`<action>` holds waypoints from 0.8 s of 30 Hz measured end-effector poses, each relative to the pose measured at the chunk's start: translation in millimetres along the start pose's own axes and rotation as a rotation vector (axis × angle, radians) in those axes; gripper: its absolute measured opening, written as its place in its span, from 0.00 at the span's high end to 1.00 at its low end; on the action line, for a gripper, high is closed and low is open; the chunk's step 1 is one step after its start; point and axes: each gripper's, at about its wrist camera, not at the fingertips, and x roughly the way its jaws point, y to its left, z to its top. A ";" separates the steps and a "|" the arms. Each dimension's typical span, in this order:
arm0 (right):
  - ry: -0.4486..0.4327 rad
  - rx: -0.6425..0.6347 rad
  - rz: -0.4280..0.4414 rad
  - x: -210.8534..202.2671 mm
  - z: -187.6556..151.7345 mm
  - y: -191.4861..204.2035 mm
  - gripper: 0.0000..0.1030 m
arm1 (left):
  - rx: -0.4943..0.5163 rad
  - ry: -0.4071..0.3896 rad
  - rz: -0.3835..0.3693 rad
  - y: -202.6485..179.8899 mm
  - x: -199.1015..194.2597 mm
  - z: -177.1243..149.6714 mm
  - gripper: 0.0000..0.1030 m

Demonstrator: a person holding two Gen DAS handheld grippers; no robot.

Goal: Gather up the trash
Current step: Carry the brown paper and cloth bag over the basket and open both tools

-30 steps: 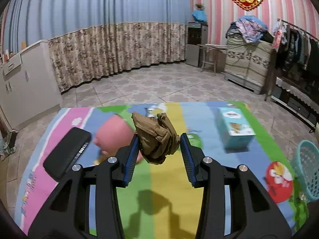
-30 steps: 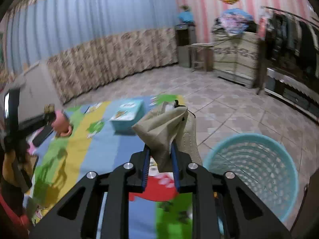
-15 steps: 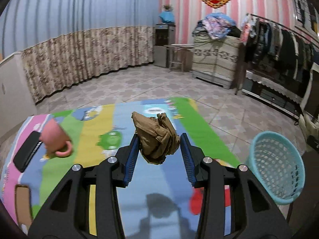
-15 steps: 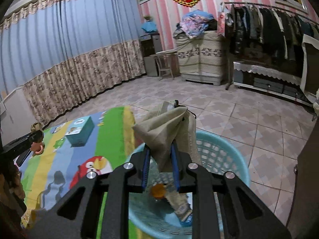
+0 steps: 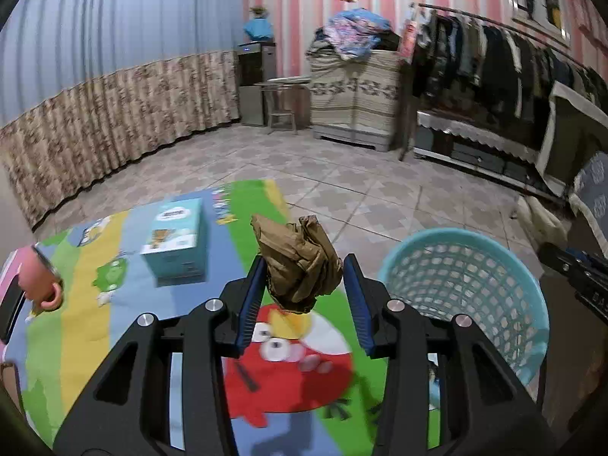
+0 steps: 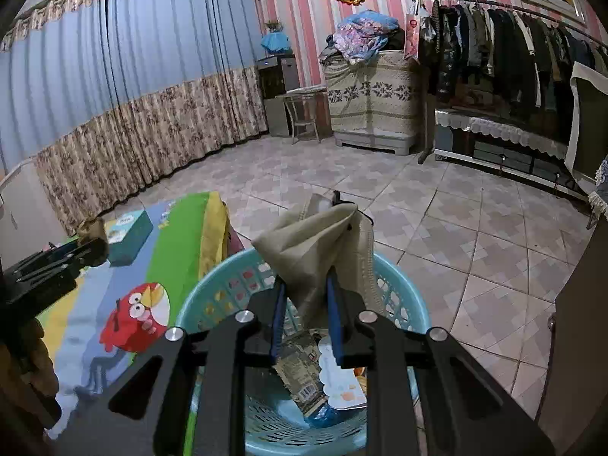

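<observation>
1. Right gripper (image 6: 304,315) was clamped on a folded beige paper bag (image 6: 315,243), its blue pads pressed against the paper from both sides. The bag hung directly above the turquoise mesh basket (image 6: 212,292), probably so that a release would drop it straight inside.
2. Basket contents, seen from the right wrist view, included a printed wrapper (image 6: 304,376) and a white card (image 6: 338,380); these appeared to be trash already collected.
3. Left gripper (image 5: 304,292) pinched a crumpled brown paper wad (image 5: 300,262) between its blue pads, the jaws standing partly apart because of the wad's bulk. The wad was held clear of the cartoon play mat (image 5: 125,304), beside the basket (image 5: 467,288) and not yet over its rim.
4. Judged sequence: the right load was positioned for deposit first; the left load would need to travel sideways toward the basket opening.
5. Items on the mat, a teal box (image 5: 174,239) and a pink mug (image 5: 41,281), stood well apart from the basket.
</observation>
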 end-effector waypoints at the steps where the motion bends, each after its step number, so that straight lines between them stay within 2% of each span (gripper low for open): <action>1: 0.004 0.002 0.004 1.0 0.4 -1.2 0.80 | 0.008 0.006 -0.014 -7.1 3.3 -0.3 0.60; 7: 0.034 0.012 -0.002 6.2 -4.9 -8.5 0.80 | 0.032 0.034 -0.081 -41.3 23.3 -2.1 0.60; 19: 0.064 0.070 0.010 18.1 -6.5 -30.7 0.81 | 0.076 0.085 -0.154 -85.9 56.1 -8.9 0.59; 24: 0.077 0.072 0.021 23.4 -7.1 -32.1 0.81 | 0.077 0.080 -0.127 -86.9 57.3 -9.7 0.46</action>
